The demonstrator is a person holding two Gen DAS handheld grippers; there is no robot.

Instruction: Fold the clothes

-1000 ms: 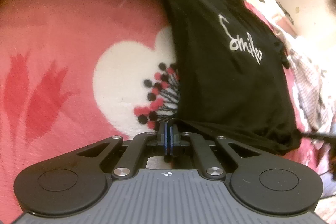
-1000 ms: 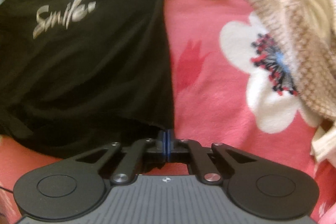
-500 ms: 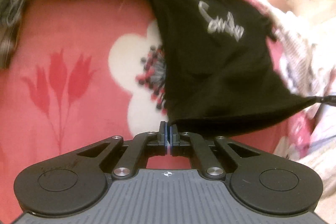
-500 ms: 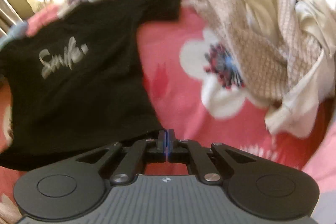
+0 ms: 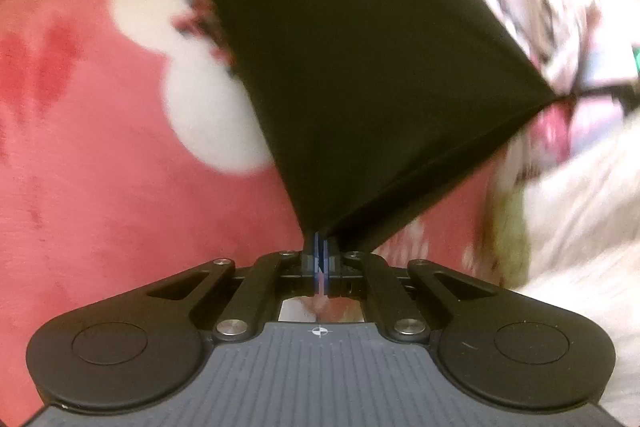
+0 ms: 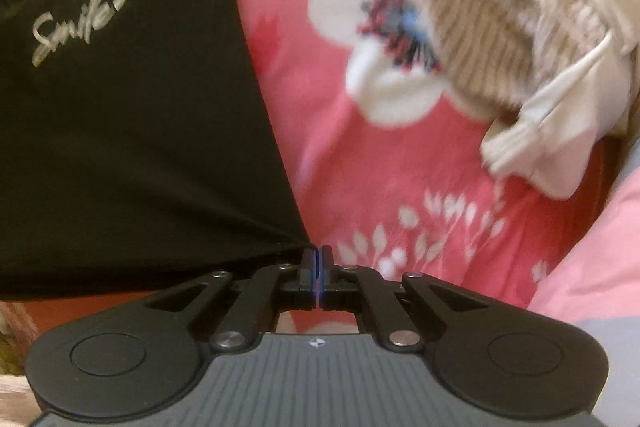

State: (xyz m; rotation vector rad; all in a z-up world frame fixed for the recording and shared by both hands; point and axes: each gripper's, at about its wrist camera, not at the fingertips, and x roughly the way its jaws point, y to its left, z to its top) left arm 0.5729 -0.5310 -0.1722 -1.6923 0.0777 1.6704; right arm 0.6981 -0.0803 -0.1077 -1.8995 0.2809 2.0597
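Black, thin cotton jersey is the material of the T-shirt (image 6: pixel 132 131), and it hangs stretched above the pink flowered blanket (image 6: pixel 400 167). The left gripper (image 5: pixel 320 247) has its jaws pressed together on one bottom corner of the hem; the right gripper (image 6: pixel 317 259) is closed in the same way on the other bottom corner. The hem runs tight between them, and the far part with the silver lettering (image 6: pixel 76 27) lies toward the far side of the blanket. I judge the cloth light, soft and limp: it will sag and wrinkle wherever it is not pulled. The hem corners look like good places to hold, because the seam is thicker there. A heap of pale clothes (image 6: pixel 532 7) lies at the far right.
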